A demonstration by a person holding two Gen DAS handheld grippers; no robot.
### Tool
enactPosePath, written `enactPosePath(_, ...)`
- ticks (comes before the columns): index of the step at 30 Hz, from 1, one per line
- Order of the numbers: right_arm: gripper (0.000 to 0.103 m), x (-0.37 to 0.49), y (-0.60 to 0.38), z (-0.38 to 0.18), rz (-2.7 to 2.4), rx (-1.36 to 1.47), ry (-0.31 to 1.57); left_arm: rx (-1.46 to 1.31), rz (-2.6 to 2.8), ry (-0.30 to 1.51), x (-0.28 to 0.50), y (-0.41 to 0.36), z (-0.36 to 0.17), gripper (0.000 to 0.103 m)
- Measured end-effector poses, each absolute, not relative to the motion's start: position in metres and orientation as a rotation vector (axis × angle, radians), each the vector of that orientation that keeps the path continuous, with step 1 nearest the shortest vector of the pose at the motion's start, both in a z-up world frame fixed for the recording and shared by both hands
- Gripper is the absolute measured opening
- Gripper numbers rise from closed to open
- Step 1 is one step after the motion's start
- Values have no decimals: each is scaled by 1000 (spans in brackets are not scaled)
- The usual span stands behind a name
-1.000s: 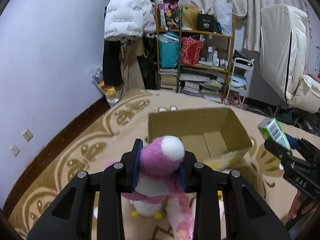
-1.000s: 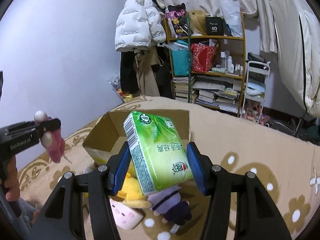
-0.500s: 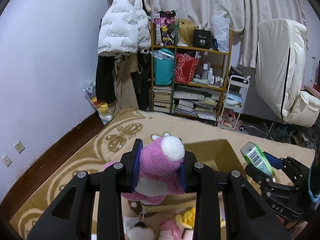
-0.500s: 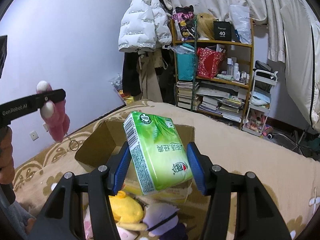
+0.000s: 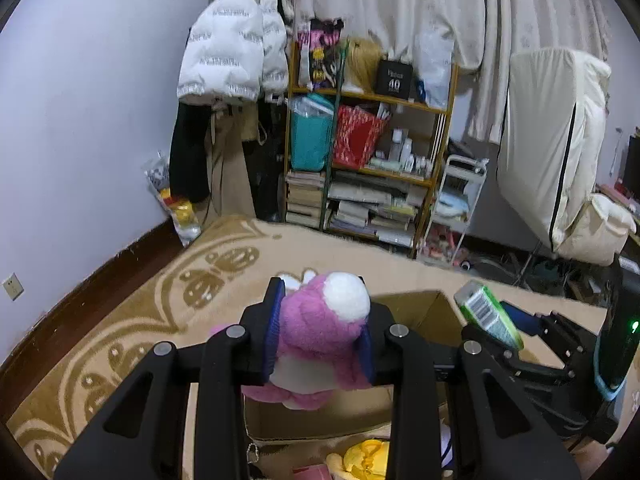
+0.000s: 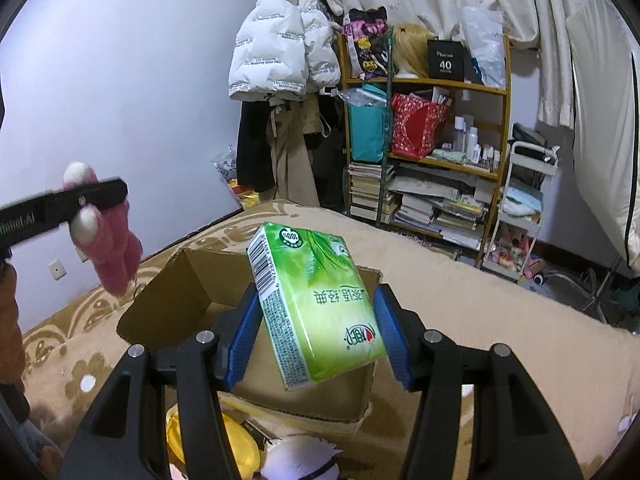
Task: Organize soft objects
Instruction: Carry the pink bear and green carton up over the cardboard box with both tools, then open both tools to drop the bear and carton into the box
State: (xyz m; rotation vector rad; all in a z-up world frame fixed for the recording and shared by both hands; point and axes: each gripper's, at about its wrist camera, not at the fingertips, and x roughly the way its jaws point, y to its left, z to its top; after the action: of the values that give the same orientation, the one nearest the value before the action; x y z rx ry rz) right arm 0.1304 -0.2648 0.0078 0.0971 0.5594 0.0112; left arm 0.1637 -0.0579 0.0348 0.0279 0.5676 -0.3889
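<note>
My left gripper (image 5: 320, 336) is shut on a pink and white plush toy (image 5: 320, 332) and holds it in the air over the near left side of an open cardboard box (image 5: 416, 308). My right gripper (image 6: 316, 320) is shut on a green tissue pack (image 6: 316, 304), held tilted above the same box (image 6: 192, 292). In the right wrist view the left gripper (image 6: 80, 200) shows at the left with the pink plush (image 6: 112, 248) hanging from it. In the left wrist view the right gripper (image 5: 516, 332) holds the tissue pack (image 5: 488, 316) at the right.
The box sits on a beige patterned carpet (image 5: 160, 312). A yellow plush (image 6: 236, 444) and a white-purple plush (image 6: 300, 460) lie in front of the box. A cluttered shelf (image 5: 368, 168), hanging coats (image 5: 236, 60) and a white cart (image 5: 456, 200) stand at the back wall.
Both grippers have risen and moved forward toward the box with their loads. The box now sits lower and closer in both views.
</note>
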Motion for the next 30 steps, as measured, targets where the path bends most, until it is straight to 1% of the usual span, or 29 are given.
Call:
enactPosePath(9,60,139,-263,-9,46,100,580,69,-367,698,182,-68,-10,32)
enactPosePath(15,61,141,-258,-15,83,91,602,101,-353,752,184,-73,-28,34)
enactPosePath(16,61,141,-258,-16,87,90,606,103,-353,759,184,-73,-29,36)
enactPosePath(17,61,142,-257,-17,88,89,611,107,-351,764,184,-74,-31,42)
enactPosePath(18,61,143,-257,-18,93,88,618,115,-342,765,183,-74,-32,51)
enactPosePath(19,61,141,-256,-20,96,87,622,123,-335,762,182,-73,-32,53)
enactPosePath(22,61,142,-255,-24,103,89,638,157,-337,777,179,-76,-32,54)
enactPosePath(24,64,142,-254,-27,106,89,646,176,-327,777,175,-78,-32,55)
enactPosePath(26,70,141,-253,-27,107,90,643,182,-318,776,172,-77,-30,56)
enactPosePath(28,74,140,-252,-26,108,88,638,185,-309,782,170,-76,-29,57)
enactPosePath(30,79,138,-251,-24,103,90,629,185,-297,786,167,-73,-27,64)
